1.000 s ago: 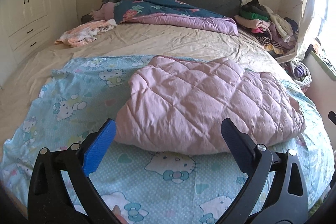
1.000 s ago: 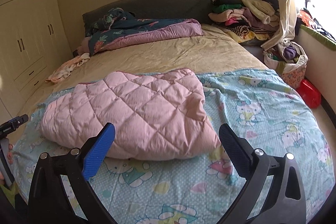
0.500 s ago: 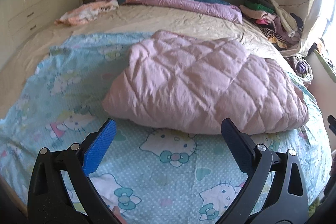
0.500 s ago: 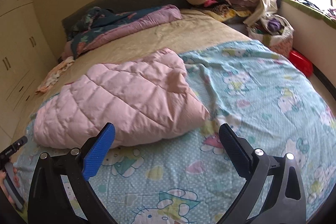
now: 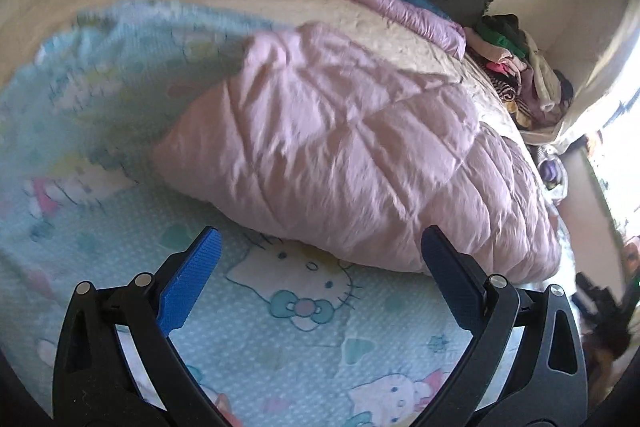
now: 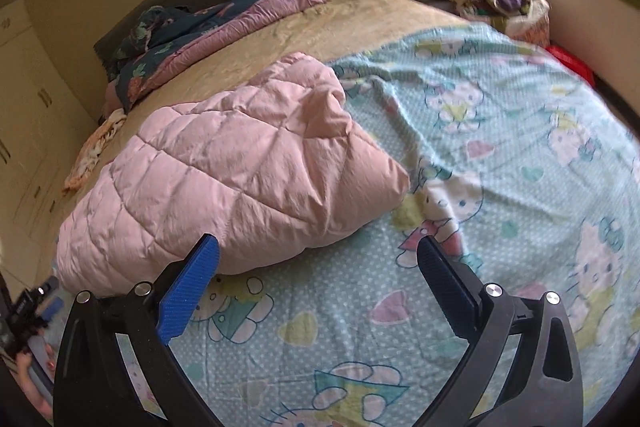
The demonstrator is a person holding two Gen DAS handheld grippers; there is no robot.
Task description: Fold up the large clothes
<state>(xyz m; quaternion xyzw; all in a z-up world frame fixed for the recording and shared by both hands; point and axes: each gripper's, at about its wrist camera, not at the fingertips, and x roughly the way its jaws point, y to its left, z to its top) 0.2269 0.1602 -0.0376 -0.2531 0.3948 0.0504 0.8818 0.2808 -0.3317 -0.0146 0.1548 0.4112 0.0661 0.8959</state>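
Pink quilted puffy garment, folded into a thick bundle, lies on the light-blue cartoon-cat bedsheet spread over the bed. We have brought both grippers lower and closer to it than half a second ago, so it fills more of each view. Our left gripper hangs wide open and empty just before its near edge. Our right gripper is equally spread, holding nothing, with its blue pad by the bundle's near right part.
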